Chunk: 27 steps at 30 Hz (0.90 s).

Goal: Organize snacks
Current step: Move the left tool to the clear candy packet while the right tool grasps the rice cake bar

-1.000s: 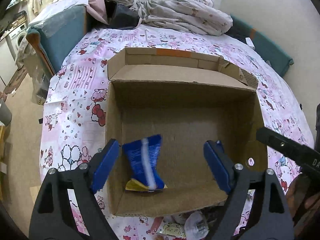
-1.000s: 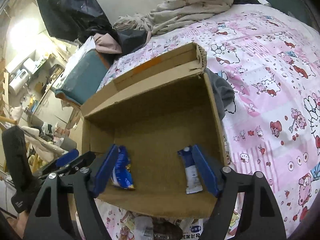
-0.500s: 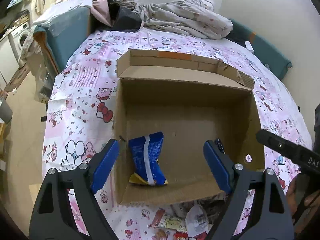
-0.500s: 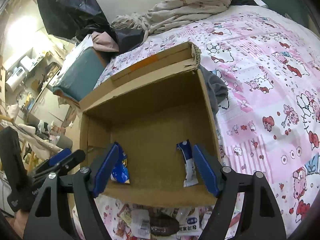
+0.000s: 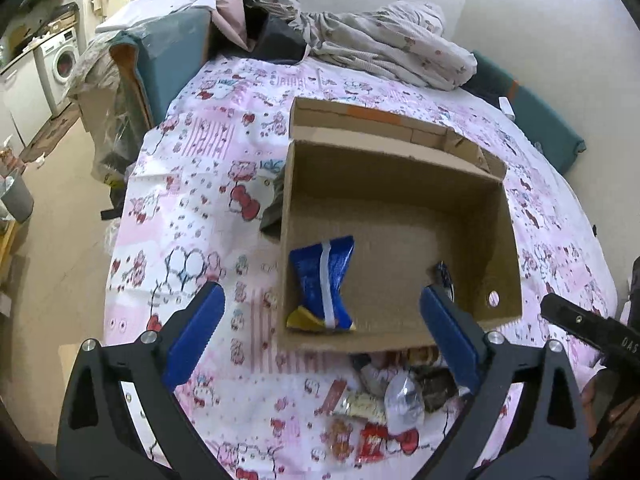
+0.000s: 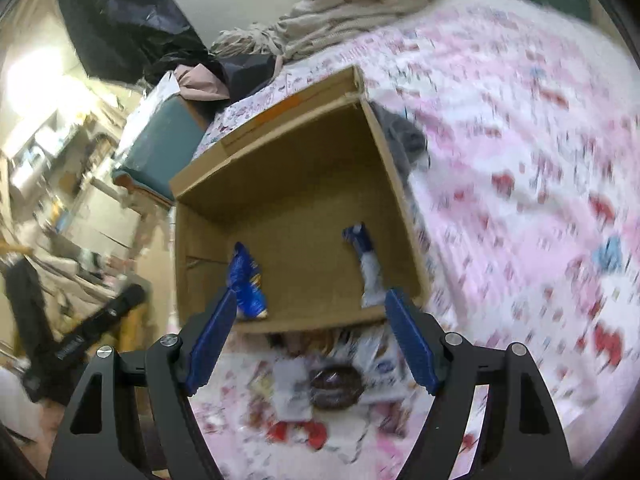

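Snacks in loose wrappers point(image 5: 384, 404) are heaped on the pink cartoon-print bedspread point(image 5: 192, 200), just outside the near wall of the open brown cardboard box point(image 5: 508, 216), within easy reach for sorting. Two are already laid apart inside: a crumpled blue foil packet point(image 5: 322, 280) in the near left corner and a slim blue-and-white sachet point(image 6: 366, 264) by the right wall. The left gripper point(image 5: 320, 340) and the right gripper point(image 6: 308, 340) are both held spread wide and empty over the heap, apparently ready for another pick.
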Tool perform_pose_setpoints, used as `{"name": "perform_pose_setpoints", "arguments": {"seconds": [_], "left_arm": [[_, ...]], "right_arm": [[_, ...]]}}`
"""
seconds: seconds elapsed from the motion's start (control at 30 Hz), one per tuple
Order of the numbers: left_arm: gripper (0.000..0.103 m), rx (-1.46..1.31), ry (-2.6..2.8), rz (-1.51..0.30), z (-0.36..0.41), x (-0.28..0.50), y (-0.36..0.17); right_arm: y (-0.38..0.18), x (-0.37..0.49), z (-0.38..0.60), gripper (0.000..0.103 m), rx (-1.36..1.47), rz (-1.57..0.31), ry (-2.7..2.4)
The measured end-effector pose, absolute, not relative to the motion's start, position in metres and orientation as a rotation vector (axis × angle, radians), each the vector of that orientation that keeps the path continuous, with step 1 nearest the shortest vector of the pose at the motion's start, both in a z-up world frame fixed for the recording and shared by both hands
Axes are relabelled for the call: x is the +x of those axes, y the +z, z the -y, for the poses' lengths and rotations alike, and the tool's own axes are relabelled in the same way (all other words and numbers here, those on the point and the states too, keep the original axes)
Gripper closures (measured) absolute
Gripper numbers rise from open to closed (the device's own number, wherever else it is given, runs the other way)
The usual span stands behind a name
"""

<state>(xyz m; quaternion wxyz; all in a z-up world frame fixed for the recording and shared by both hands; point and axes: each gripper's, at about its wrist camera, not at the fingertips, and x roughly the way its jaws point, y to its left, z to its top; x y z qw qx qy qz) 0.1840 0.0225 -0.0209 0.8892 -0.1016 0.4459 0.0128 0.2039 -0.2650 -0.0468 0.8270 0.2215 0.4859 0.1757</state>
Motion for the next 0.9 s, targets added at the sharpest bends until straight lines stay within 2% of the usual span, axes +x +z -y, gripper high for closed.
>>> {"name": "perform_pose_setpoints", "arguments": {"seconds": [0.2, 0.33, 0.4, 0.47, 0.63, 0.7, 0.77, 0.83, 0.9], "left_arm": [[0.006, -0.218, 0.056, -1.005, -0.022, 0.163, -0.035], [0.009, -0.232, 0.075, -1.146, -0.019, 0.15, -0.064], [0.032, -0.256, 0.046, -1.252, -0.017, 0.145, -0.088], [0.044, -0.283, 0.031, -1.343, -0.015, 0.141, -0.112], [0.048, -0.203, 0.017, -1.412, 0.004, 0.139, -0.145], [0.056, -0.179, -0.001, -1.424, 0.012, 0.14, -0.151], [0.057, -0.149, -0.016, -1.44, 0.021, 0.14, -0.157], [0.068, -0.11, -0.021, -1.448, 0.03, 0.137, -0.161], [0.086, -0.07, -0.041, -1.462, 0.04, 0.136, -0.166]], "right_arm": [[-0.053, 0.186, 0.274, 0.023, 0.519, -1.056, 0.349], [-0.06, 0.175, 0.277, 0.023, 0.532, -1.084, 0.325], [-0.064, 0.172, 0.276, 0.023, 0.527, -1.106, 0.315], [-0.067, 0.17, 0.275, 0.023, 0.52, -1.124, 0.317], [-0.073, 0.168, 0.274, 0.023, 0.5, -1.154, 0.304], [-0.074, 0.169, 0.277, 0.023, 0.504, -1.16, 0.289], [-0.076, 0.17, 0.282, 0.023, 0.521, -1.163, 0.271], [-0.078, 0.17, 0.285, 0.025, 0.524, -1.171, 0.258], [-0.081, 0.171, 0.287, 0.028, 0.524, -1.19, 0.255]]}}
